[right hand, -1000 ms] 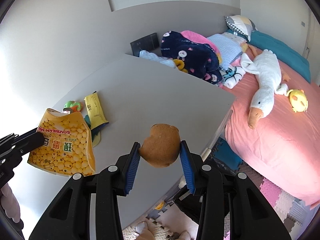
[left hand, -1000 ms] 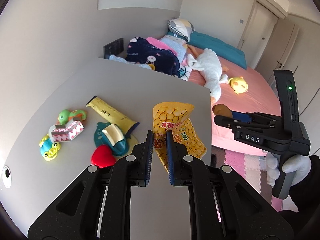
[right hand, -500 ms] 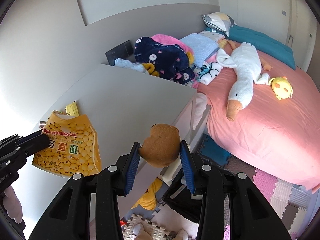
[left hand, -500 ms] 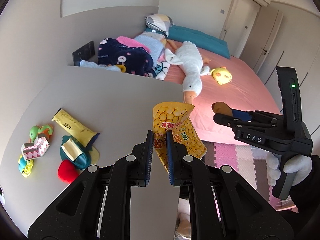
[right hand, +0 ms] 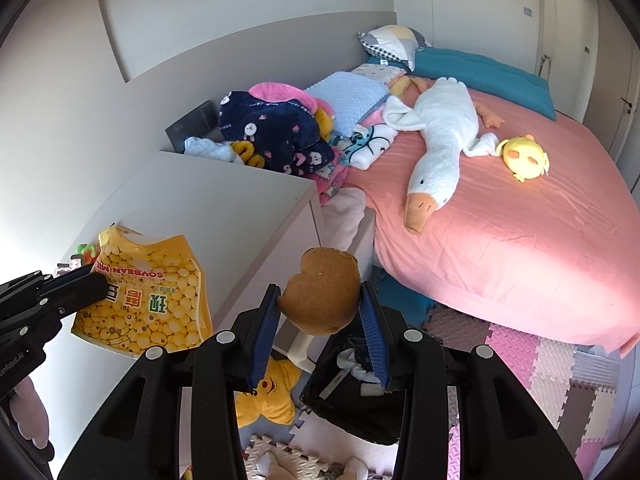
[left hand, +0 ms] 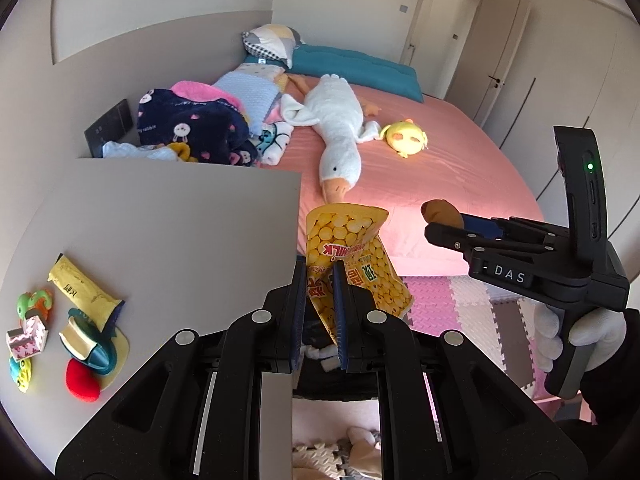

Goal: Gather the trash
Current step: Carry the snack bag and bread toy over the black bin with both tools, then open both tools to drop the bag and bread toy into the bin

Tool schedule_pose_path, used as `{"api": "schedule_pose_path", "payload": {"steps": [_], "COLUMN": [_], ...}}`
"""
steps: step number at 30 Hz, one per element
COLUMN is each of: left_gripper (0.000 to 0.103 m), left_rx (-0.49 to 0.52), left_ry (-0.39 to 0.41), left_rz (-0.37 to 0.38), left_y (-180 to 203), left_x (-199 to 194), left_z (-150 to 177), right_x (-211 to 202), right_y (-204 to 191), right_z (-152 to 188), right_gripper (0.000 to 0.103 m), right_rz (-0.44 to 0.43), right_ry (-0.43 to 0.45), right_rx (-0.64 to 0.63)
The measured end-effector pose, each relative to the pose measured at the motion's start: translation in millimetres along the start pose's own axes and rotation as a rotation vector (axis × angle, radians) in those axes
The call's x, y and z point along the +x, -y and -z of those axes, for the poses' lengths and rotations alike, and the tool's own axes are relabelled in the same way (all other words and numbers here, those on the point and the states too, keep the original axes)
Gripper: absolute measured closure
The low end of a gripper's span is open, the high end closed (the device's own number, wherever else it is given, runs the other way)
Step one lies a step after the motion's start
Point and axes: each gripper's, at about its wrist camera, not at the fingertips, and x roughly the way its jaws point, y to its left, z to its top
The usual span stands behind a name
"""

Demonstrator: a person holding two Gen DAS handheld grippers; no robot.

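Observation:
My left gripper (left hand: 319,280) is shut on a yellow soybean-milk bag (left hand: 352,252), which hangs past the right edge of the grey desk (left hand: 168,216). The same bag (right hand: 148,292) shows at the left of the right wrist view, pinched by the left gripper (right hand: 86,286). My right gripper (right hand: 320,300) is shut on a brown bitten piece of bread (right hand: 320,296), held above a black trash bin (right hand: 356,396) on the floor. In the left wrist view the right gripper (left hand: 438,222) shows from the side with the bread (left hand: 440,212).
On the desk's left lie a yellow wrapper (left hand: 84,292), a teal tape dispenser (left hand: 90,348), a red heart (left hand: 80,380) and small toys (left hand: 28,336). A pink bed (right hand: 500,220) carries a white goose plush (right hand: 436,140). A yellow star cushion (right hand: 268,392) lies on foam floor mats (right hand: 560,364).
Both grippers have swung right, off the desk toward its edge and the floor, each keeping its hold. The black bin has come into view under the right gripper.

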Motion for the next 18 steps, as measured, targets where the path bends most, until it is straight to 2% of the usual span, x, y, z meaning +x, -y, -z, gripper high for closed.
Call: {"api": "schedule_pose_path", "payload": {"steps": [16,17,18], "left_gripper": [0.089,0.086,0.080], "left_rx": [0.083,0.083,0.080], "left_ry": [-0.062,-0.073,-0.086], "left_rz": [0.085,0.085,0.073], "left_y": [54,56,57], "left_x": [47,51,55], "left_z": [-14,-14,-14], "right_x": [-12,-12,-11], "right_y": [63,66,68], "right_z": [4,4,2], "right_gripper": [0.061,0.055,0.042], "right_rz": [0.075,0.080,0.092], "right_ry": [0.016,0.016,0.015], "right_rx": [0.083,0.090,0.096]}}
